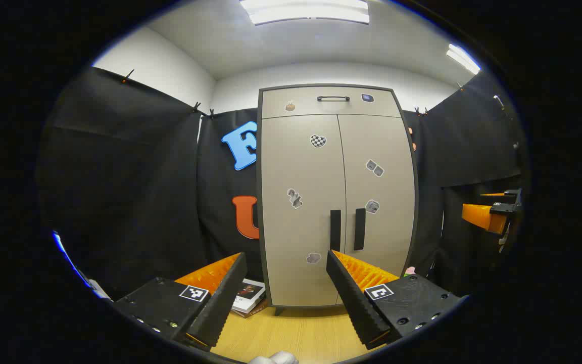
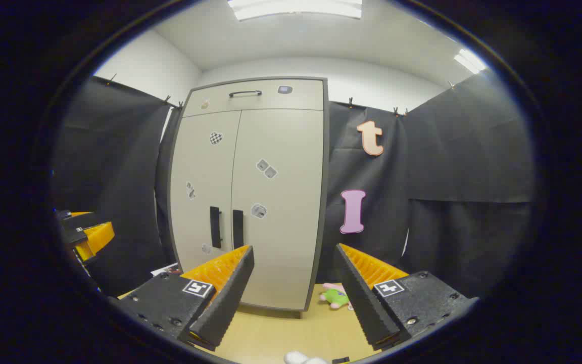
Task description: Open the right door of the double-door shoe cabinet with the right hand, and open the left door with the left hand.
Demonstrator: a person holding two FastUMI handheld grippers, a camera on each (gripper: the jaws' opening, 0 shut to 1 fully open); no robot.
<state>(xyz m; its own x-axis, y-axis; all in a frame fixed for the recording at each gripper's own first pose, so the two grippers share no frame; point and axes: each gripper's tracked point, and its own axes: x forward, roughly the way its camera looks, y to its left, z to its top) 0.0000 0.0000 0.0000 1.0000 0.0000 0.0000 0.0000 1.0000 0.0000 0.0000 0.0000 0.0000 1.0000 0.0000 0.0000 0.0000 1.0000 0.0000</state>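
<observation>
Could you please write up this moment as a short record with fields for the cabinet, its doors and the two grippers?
cabinet: shoe cabinet, upright on a wood floor, stickers on its front
doors: left door and right door both closed
handles: left handle and right handle, side by side at the centre seam
top drawer: closed
left gripper: open, short of the cabinet, holding nothing
right gripper: open, short of the cabinet, holding nothing
floor items: books left of the cabinet, plush toy right of it

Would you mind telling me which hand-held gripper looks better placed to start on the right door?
Right hand-held gripper: open, aimed just right of the closed right door's handle.
</observation>
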